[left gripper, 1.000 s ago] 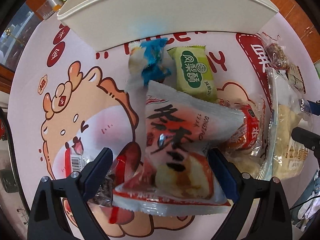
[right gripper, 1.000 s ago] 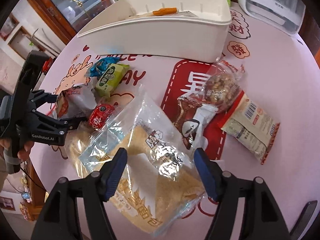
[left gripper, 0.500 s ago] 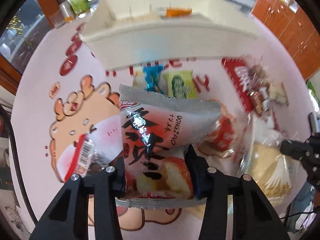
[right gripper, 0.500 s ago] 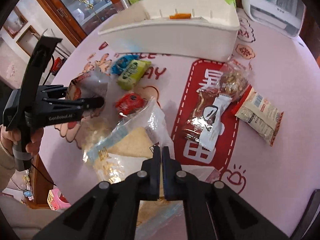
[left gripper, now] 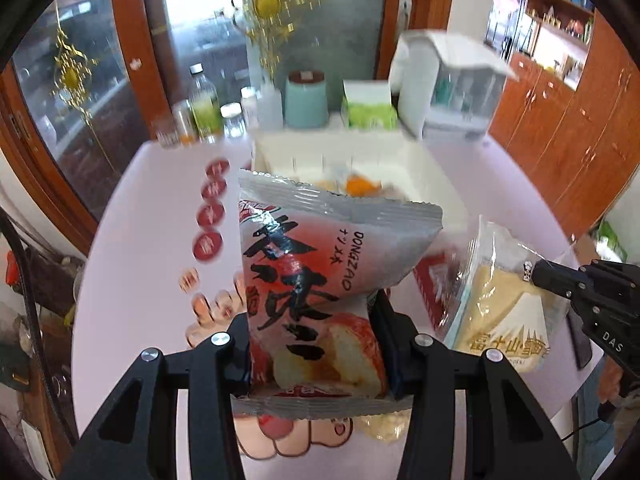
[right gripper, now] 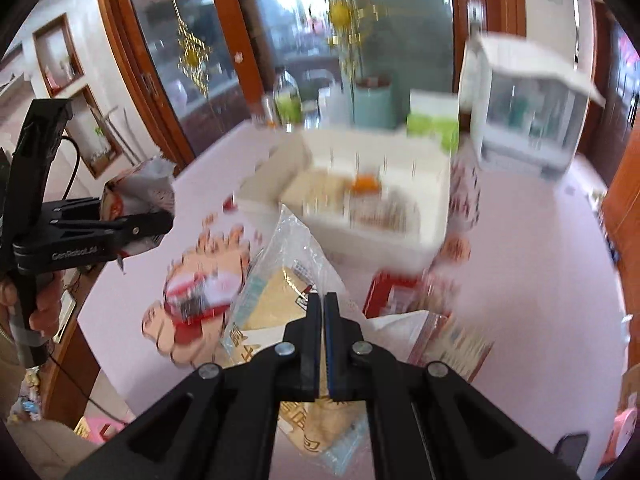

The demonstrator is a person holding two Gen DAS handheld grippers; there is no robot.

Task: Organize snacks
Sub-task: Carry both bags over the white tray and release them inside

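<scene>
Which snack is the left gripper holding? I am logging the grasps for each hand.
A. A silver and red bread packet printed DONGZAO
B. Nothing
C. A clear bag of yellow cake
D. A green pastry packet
A: in the left wrist view the left gripper has its jaws closed on the silver and red bread packet, held above the table.

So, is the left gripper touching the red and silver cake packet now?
Touching. The left wrist view shows the left gripper closed on the red and silver cake packet: both fingers press its lower sides and hold it above the table.
</scene>
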